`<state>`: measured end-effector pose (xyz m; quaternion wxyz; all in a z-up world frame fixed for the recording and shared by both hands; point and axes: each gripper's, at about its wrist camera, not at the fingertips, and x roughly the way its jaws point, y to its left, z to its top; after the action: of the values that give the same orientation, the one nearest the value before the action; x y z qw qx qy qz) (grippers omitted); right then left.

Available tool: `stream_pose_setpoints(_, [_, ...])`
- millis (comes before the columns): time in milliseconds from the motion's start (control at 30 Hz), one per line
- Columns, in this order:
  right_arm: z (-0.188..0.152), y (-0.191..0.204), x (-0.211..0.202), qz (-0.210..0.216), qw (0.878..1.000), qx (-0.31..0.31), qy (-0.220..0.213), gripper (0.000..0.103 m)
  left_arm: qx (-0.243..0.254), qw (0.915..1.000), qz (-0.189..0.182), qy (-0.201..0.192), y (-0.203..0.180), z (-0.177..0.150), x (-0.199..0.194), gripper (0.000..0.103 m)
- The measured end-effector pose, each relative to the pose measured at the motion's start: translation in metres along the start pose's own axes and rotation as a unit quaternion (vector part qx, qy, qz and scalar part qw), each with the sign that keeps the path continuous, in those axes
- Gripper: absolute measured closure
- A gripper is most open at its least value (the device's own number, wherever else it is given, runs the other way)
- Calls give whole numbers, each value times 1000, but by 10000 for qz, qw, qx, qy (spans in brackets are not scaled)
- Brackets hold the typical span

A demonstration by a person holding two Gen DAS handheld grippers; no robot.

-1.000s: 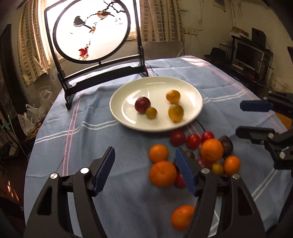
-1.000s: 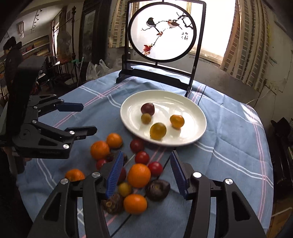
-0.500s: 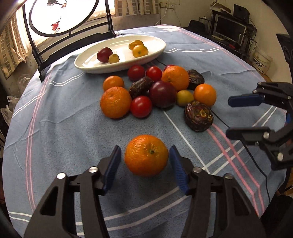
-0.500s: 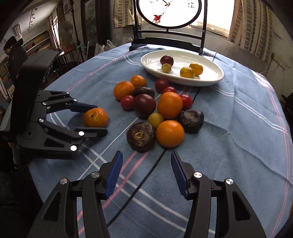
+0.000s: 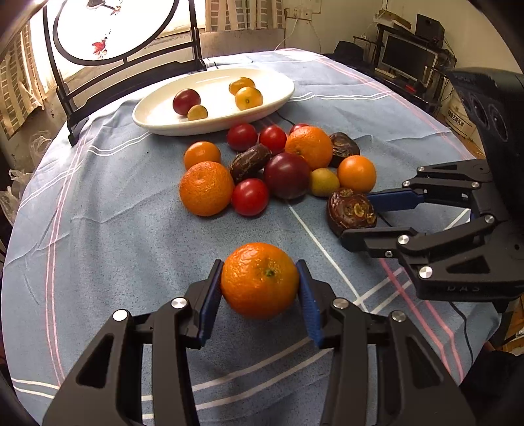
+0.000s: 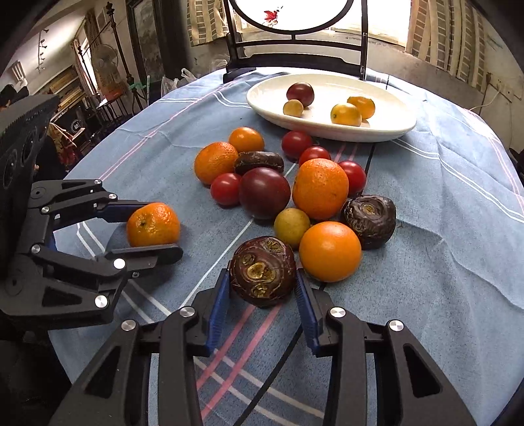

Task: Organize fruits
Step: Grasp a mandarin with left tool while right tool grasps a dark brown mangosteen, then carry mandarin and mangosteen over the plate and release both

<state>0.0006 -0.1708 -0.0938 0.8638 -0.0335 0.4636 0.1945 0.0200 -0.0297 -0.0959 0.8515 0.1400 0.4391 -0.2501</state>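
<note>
Gripping a dimpled tangerine (image 5: 260,280), the left tool (image 5: 260,288) mirrors the right tool (image 6: 262,288) clamping a wrinkled dark fruit (image 6: 262,270).

Almost nothing could be read. On the black body of the right tool (image 5: 355,218), seen from the left wrist view, faint embossed letters stood on its lower side; they looked like "DAS", but this was not sure. A white container (image 5: 458,113) on the floor at the far right carried dark printed characters, too small to read. The round painted screen (image 5: 111,29) behind the plate showed no legible writing.
</note>
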Motion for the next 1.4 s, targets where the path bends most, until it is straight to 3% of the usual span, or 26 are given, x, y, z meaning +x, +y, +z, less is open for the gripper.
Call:
stream_pose_setpoints(333, [14, -2, -32, 247, 9989, -101, -382, 63, -51, 9995, 20, -300, 1, 29, -12, 60])
stream_pose_setpoints(700, [92, -40, -64, -169, 9926, -52, -1203, 63, -472, 9941, 375, -905, 36, 117, -22, 60])
stream_pose_setpoints(1000, [154, -63, -34, -360, 9906, -73, -1318, 63, -864, 9865, 992, -971, 70, 173, 17, 60])
stream_pose_setpoints(1400, [202, -86, 25, -401, 9938, 164, -1020, 63, -869, 9863, 1211, -703, 89, 187, 65, 60])
